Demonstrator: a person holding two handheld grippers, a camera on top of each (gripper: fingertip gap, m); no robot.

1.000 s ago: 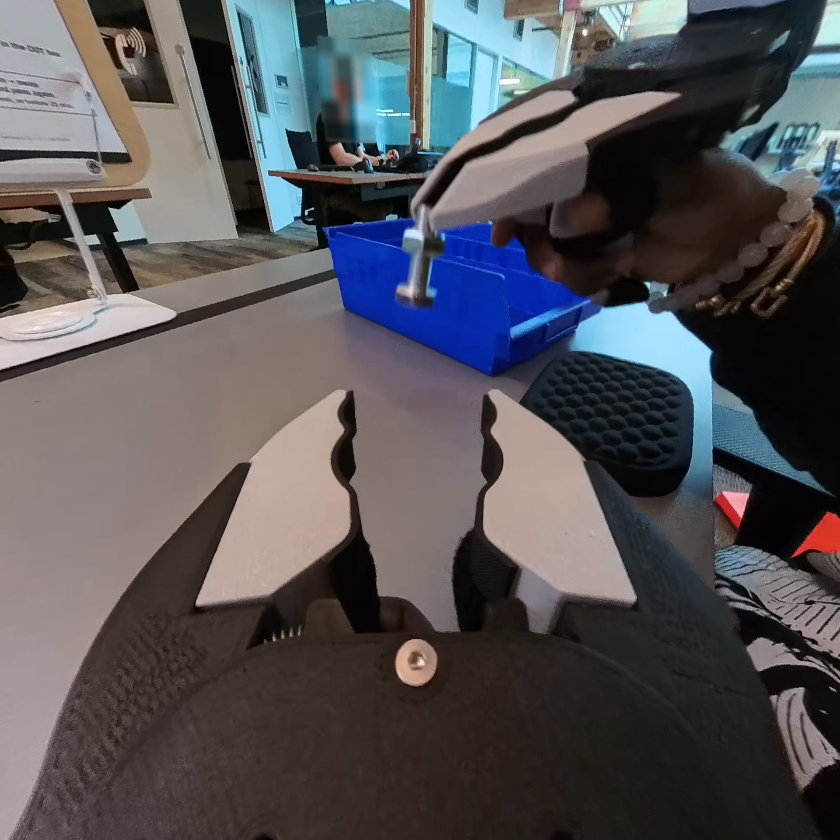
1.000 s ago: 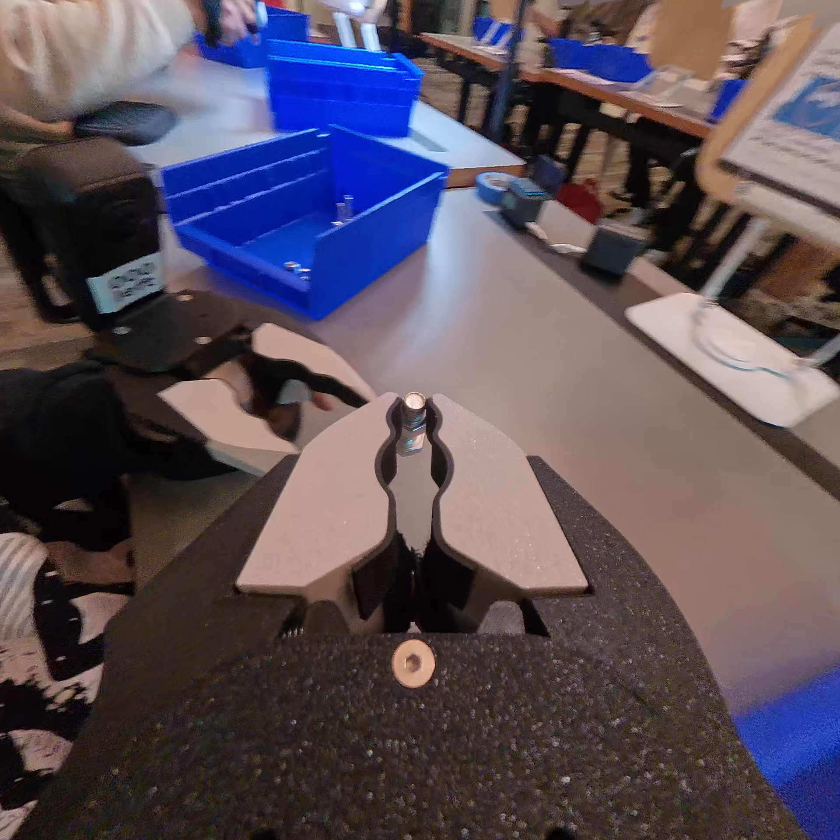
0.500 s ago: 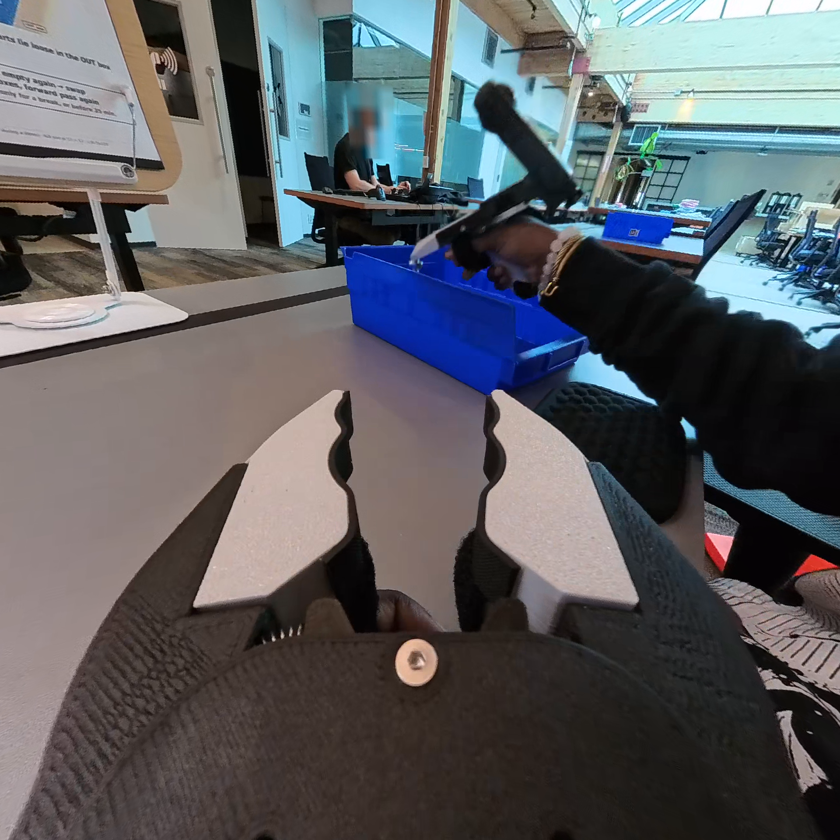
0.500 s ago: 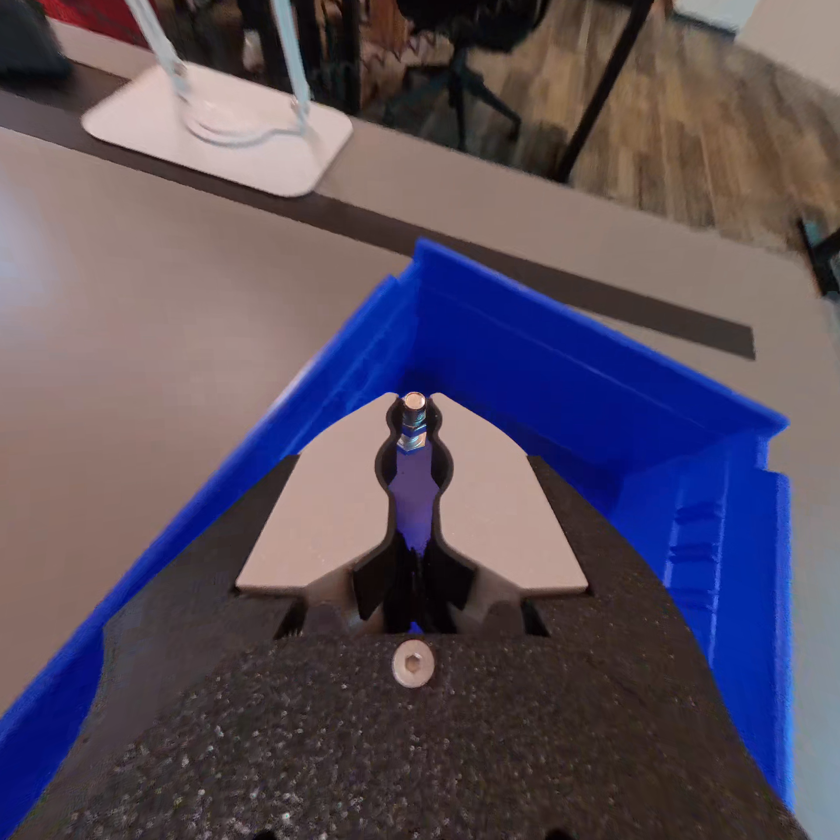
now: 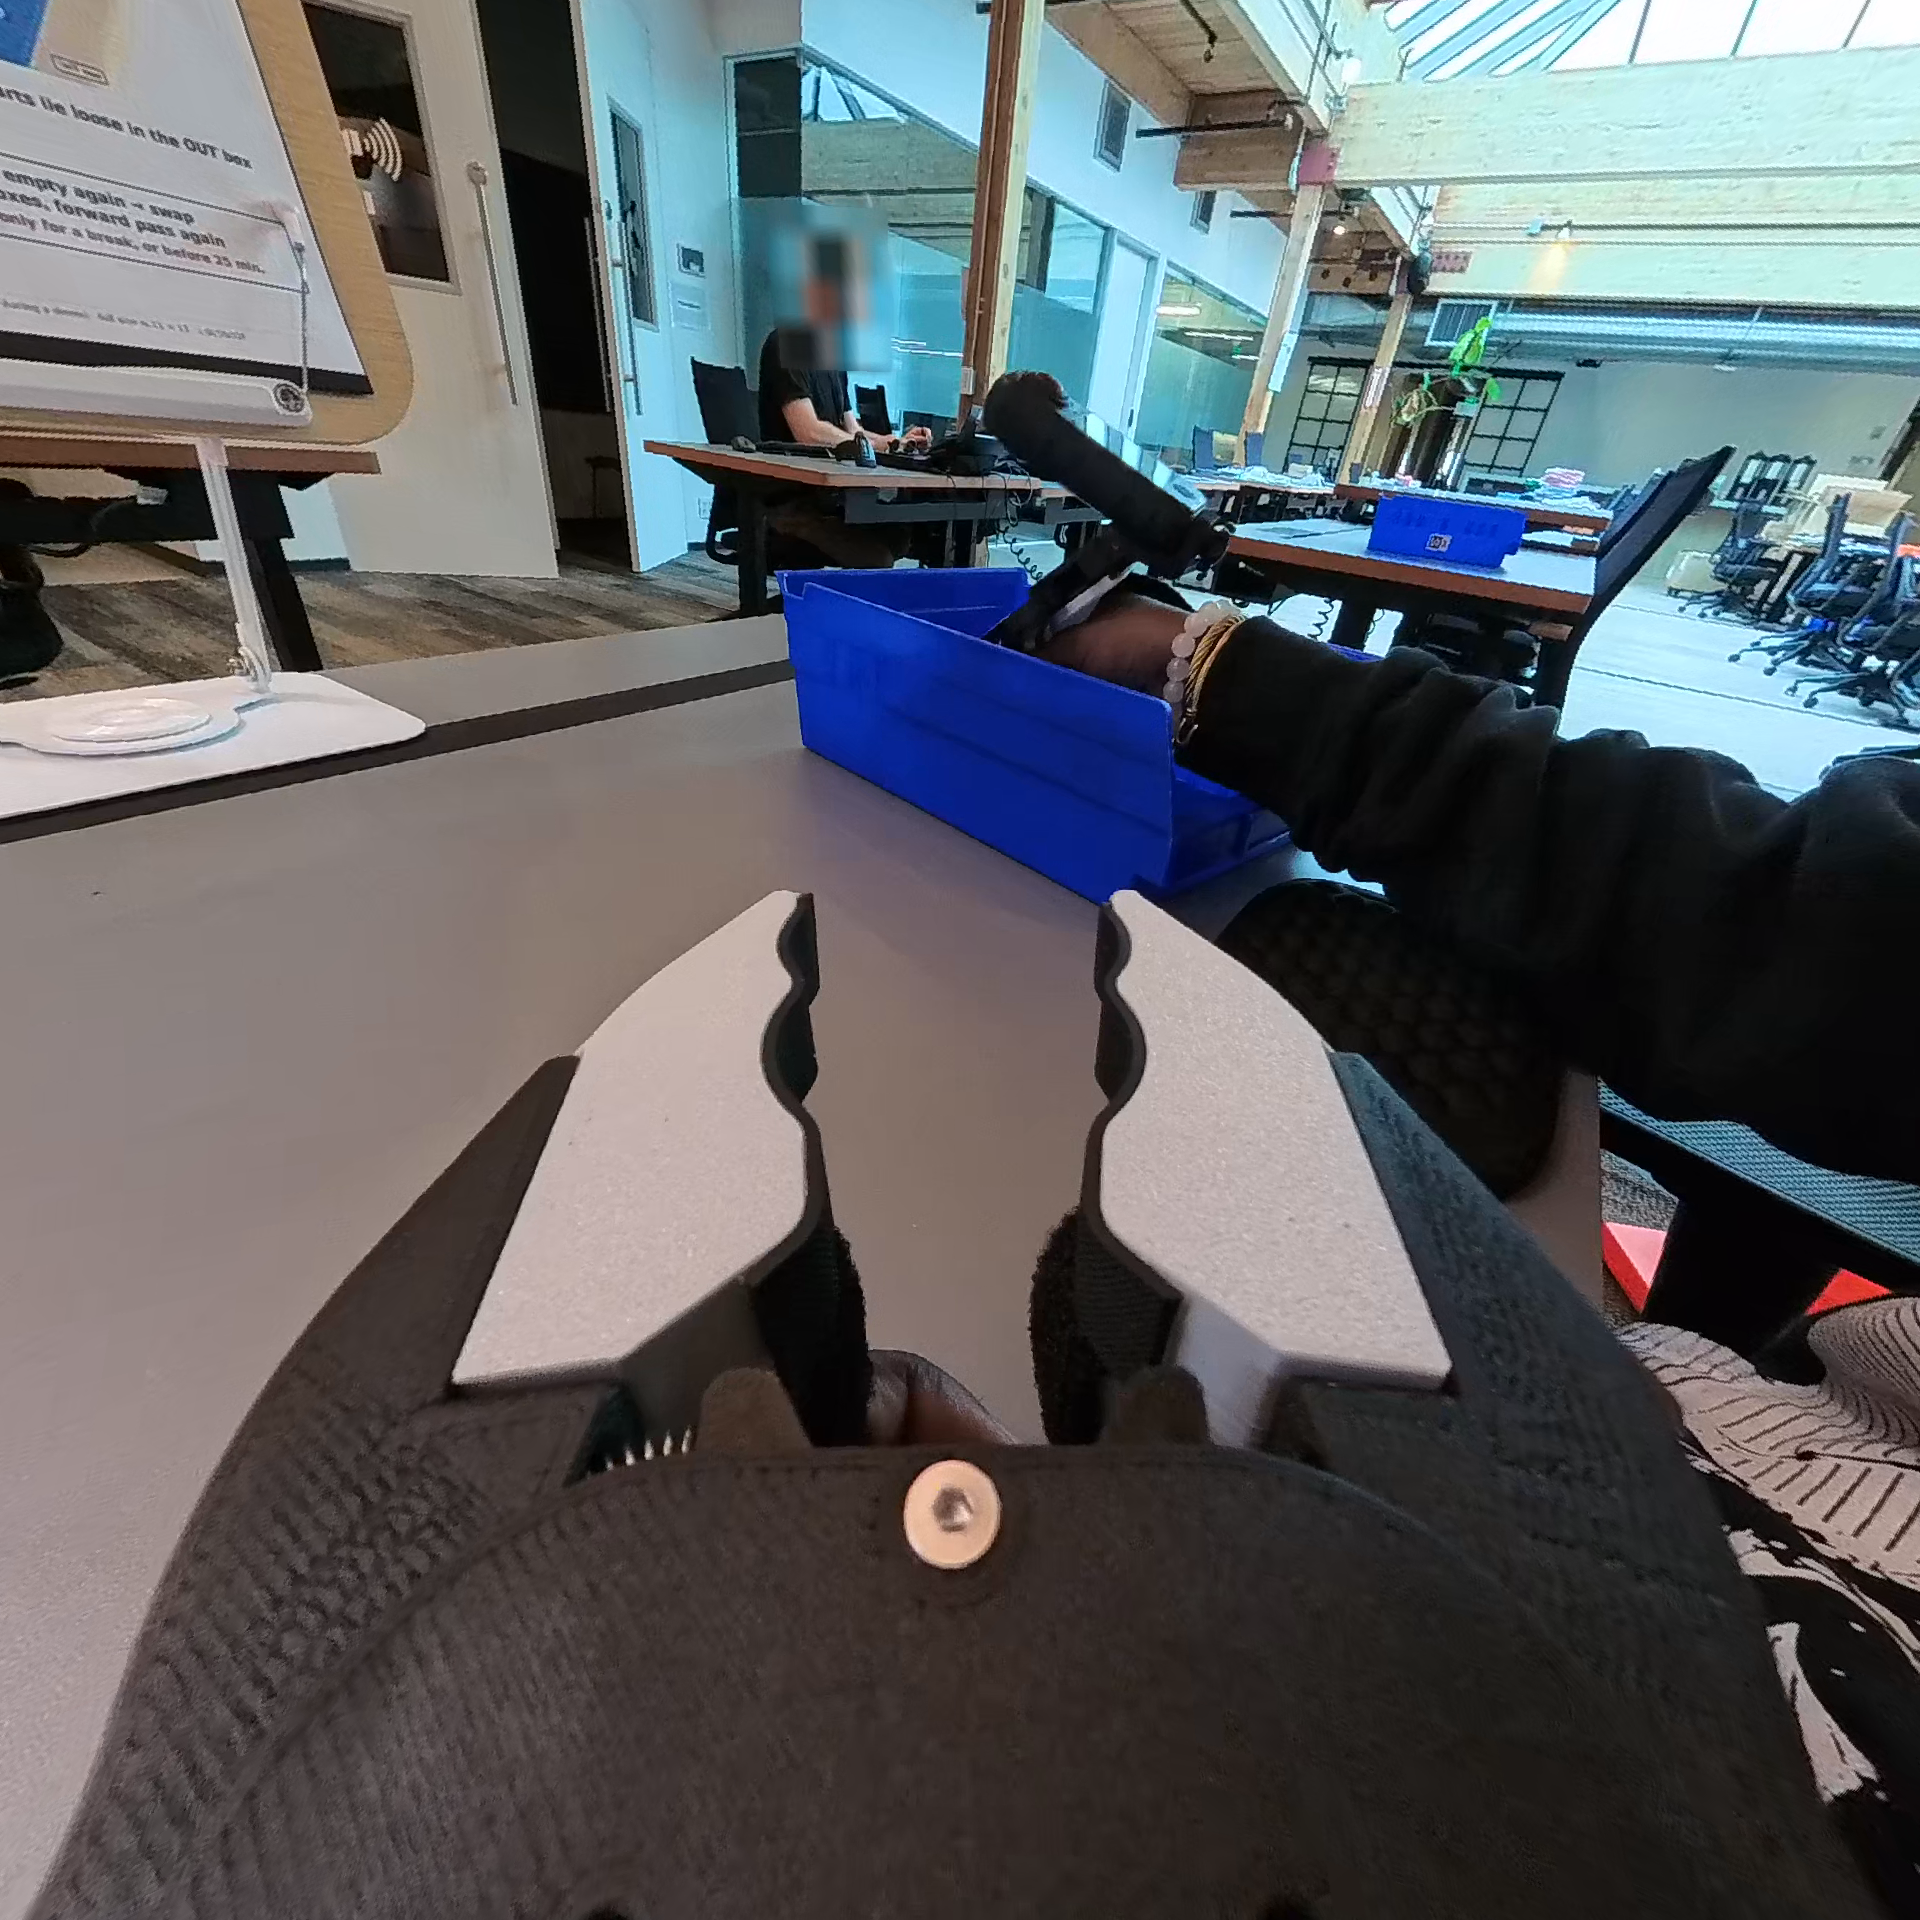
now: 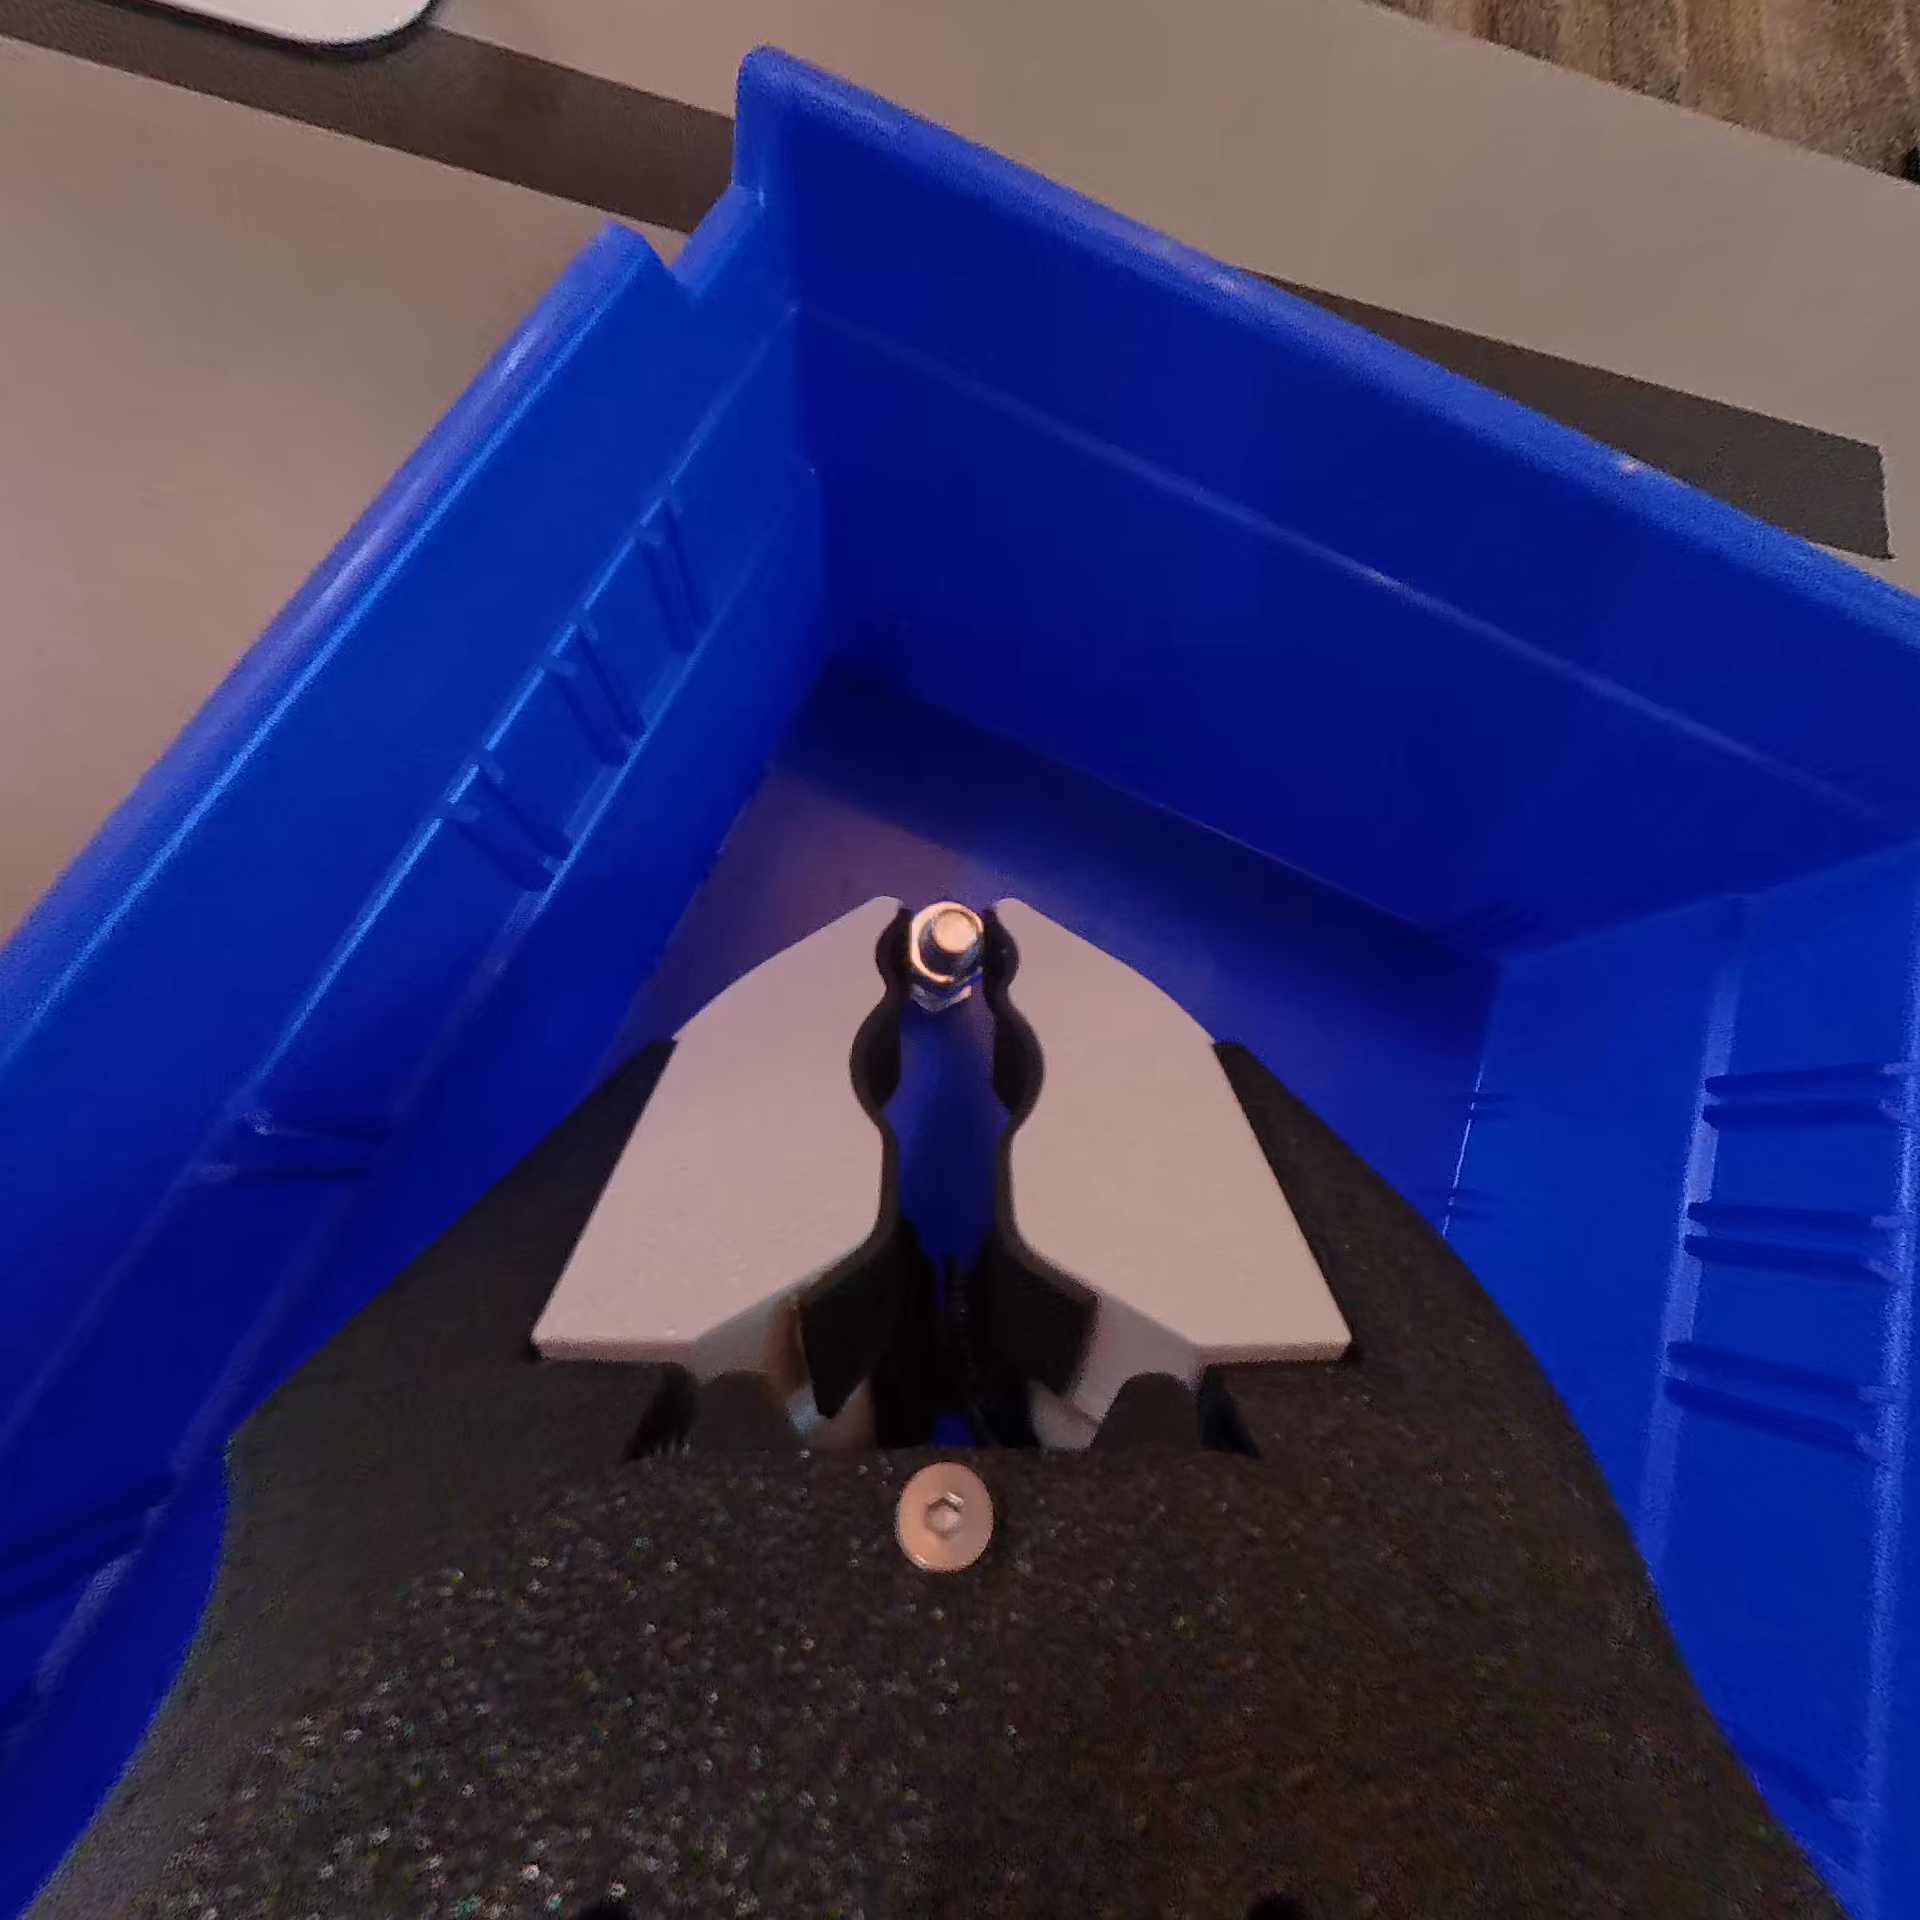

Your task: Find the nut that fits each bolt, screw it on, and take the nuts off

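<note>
Half a second on, the right gripper (image 6: 945, 951) had dropped from above the rim deep into the blue bin (image 6: 1143, 499), while the left gripper (image 5: 951, 935) had barely stirred and had narrowed only a touch. Nearest the right camera, the 2 fingers (image 6: 790, 1091) were drawn close on a small silver bolt with a nut on it (image 6: 943, 956), pinched at the very tips and seen end-on, low over the bin's floor near a corner. That piece looked stiff, hard and light, but smooth and likely slippery; the threaded shank or the nut's flats seemed the surest place to hold, and a tip pinch could let it twist. On the left, the fingers stood wide apart with nothing between them, hovering over the grey worktop (image 5: 364, 987), which was matte and flat. A black textured pad (image 5: 1403, 1018) lay just beside the bin, and a sleeve (image 5: 1558, 883) reached over the wall. Farther off stood a sign on a white stand (image 5: 156, 717), then an open office with desks, a seated person and another blue bin.
</note>
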